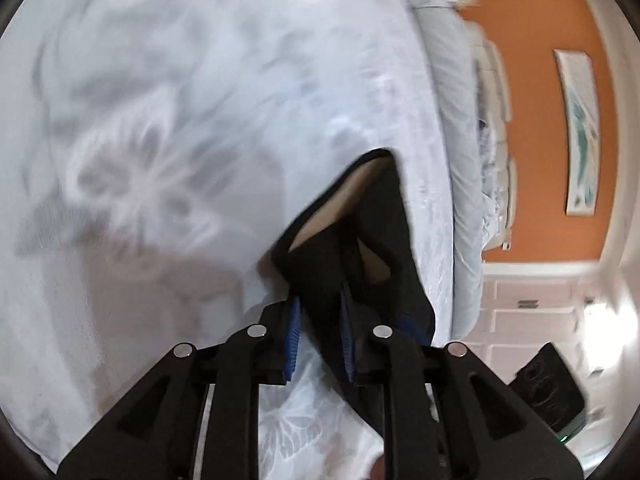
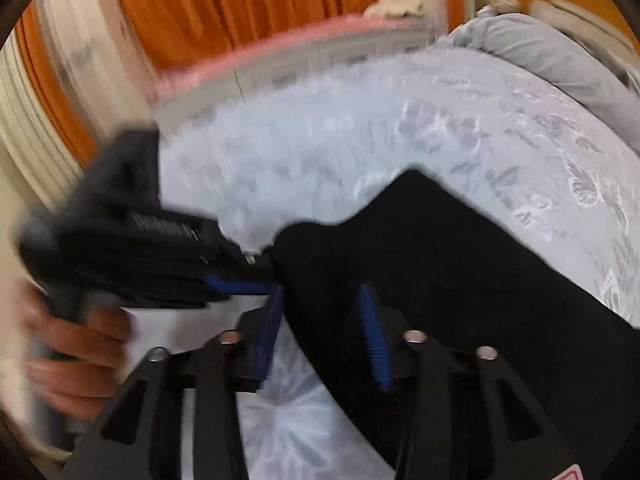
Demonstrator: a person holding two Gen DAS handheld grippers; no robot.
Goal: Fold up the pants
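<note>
Black pants (image 2: pixel 460 264) on pale bedspread (image 2: pixel 400 128), running lower right to centre frame. Right gripper (image 2: pixel 324 336) parted, cloth between pads, unpinched. Left gripper (image 1: pixel 320 332) nearly clenched on pants edge, entering from left, nearer that end.

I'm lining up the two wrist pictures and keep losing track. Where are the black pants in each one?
Left wrist view: the black pants rise from the lower centre, bunched between the left gripper fingers.
Right wrist view: the pants spread across centre and lower right, between the right gripper fingers.
Shared landmark: the pale flowered bedspread under them.
</note>
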